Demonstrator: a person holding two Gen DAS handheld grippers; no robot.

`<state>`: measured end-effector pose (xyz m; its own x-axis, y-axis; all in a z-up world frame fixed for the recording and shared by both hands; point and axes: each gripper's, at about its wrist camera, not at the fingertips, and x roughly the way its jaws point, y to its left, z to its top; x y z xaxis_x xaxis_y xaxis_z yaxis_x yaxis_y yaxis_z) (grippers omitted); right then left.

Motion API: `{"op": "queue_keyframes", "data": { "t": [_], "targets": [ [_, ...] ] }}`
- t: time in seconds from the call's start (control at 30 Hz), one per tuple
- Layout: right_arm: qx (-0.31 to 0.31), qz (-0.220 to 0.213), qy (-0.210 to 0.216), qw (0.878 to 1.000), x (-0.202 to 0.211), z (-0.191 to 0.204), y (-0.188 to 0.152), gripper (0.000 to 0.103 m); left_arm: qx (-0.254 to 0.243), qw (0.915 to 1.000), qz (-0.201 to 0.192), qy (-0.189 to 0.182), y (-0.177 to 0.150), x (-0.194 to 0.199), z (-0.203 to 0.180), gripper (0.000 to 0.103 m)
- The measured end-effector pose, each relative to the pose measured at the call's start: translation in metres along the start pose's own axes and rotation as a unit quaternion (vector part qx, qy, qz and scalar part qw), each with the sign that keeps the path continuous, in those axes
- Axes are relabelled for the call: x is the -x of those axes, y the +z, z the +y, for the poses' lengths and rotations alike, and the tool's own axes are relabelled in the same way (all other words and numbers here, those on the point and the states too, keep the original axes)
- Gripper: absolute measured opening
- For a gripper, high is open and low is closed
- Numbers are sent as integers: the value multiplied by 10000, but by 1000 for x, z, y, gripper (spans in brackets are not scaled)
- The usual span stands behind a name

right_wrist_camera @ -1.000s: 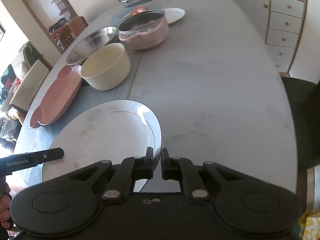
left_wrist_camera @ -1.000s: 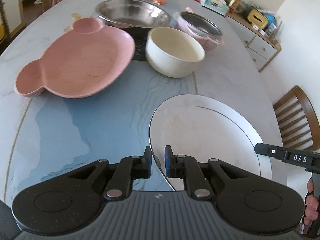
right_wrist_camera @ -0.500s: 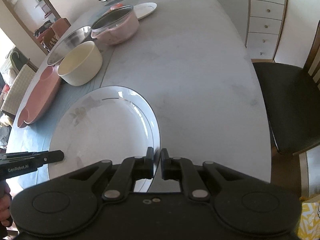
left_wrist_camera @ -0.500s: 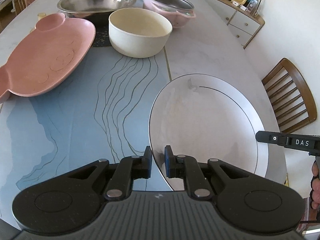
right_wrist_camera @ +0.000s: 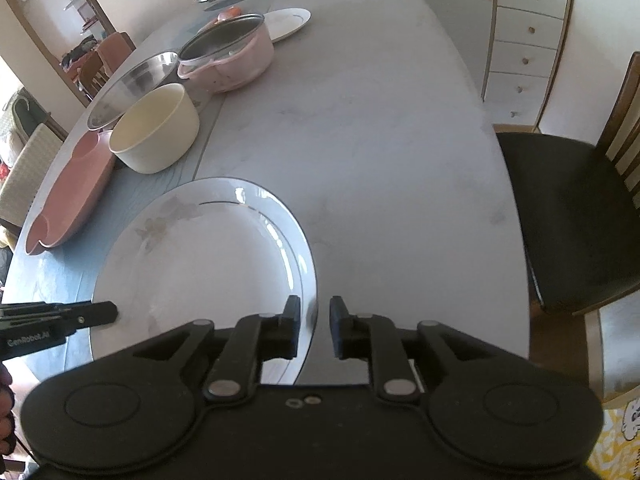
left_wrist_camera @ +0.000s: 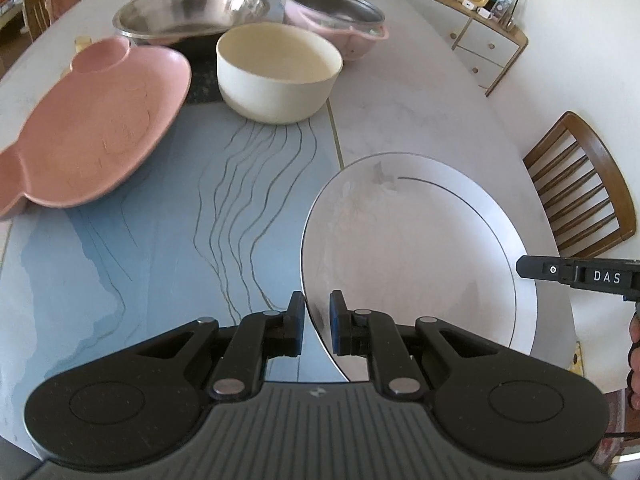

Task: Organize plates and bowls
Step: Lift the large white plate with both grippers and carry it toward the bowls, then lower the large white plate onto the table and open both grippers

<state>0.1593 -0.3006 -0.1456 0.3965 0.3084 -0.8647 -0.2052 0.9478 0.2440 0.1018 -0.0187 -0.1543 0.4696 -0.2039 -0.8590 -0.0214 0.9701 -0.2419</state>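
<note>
A large white plate point(left_wrist_camera: 420, 248) point(right_wrist_camera: 200, 264) with a thin dark ring lies near the table's front edge, seemingly resting on it. My left gripper point(left_wrist_camera: 317, 320) is shut on its left rim, which sits between the pads. My right gripper point(right_wrist_camera: 315, 320) straddles the opposite rim; its jaws are opening and a gap shows on both sides of the rim. Farther back stand a cream bowl point(left_wrist_camera: 276, 68) point(right_wrist_camera: 154, 128), a pink bear-shaped plate point(left_wrist_camera: 92, 120) point(right_wrist_camera: 68, 196), a steel bowl point(left_wrist_camera: 188, 12) point(right_wrist_camera: 128, 84) and a pink pot point(left_wrist_camera: 336, 12) point(right_wrist_camera: 228, 52) with a glass lid.
A small white plate point(right_wrist_camera: 286, 22) lies at the far end of the table. A wooden chair point(left_wrist_camera: 580, 184) with a black seat point(right_wrist_camera: 572, 216) stands at the table's right side, and a drawer cabinet point(right_wrist_camera: 524, 32) is behind it. The marble table point(right_wrist_camera: 360, 120) stretches to the right of the dishes.
The right jaws, shut on the plate's rim before, have parted from it. The left wrist view has swung and rolled a little; its grip on the plate is unchanged.
</note>
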Motion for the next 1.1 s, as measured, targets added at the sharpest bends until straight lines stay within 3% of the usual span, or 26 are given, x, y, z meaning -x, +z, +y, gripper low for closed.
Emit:
{"op": "queue_keyframes", "data": {
  "t": [0.13, 0.53, 0.57, 0.67, 0.7, 0.83, 1.0, 1.1],
  "targets": [
    [38, -63, -13, 10000, 7, 1, 3, 21, -4, 10000, -56, -17, 2, 8, 2, 12],
    [366, -304, 78, 9988, 33, 22, 18, 46, -18, 9995, -329, -13, 13, 41, 5, 13],
    [377, -326, 107, 9987, 35, 24, 20, 50, -22, 9992, -386, -27, 15, 45, 5, 18],
    [444, -419, 159, 9980, 43, 32, 25, 55, 24, 9982, -605, -43, 21, 56, 4, 52],
    [473, -457, 159, 9977, 46, 35, 26, 58, 1, 9975, -706, -16, 23, 59, 3, 59],
    [538, -582, 178, 9967, 56, 43, 32, 64, -214, 9950, -978, 49, 30, 74, -5, 62],
    [604, -744, 219, 9952, 70, 54, 40, 78, -346, 9915, -1257, -8, 42, 91, -10, 71],
    [677, -832, 231, 9940, 77, 59, 48, 81, -407, 9893, -1404, 29, 50, 98, -12, 77]
  ]
}}
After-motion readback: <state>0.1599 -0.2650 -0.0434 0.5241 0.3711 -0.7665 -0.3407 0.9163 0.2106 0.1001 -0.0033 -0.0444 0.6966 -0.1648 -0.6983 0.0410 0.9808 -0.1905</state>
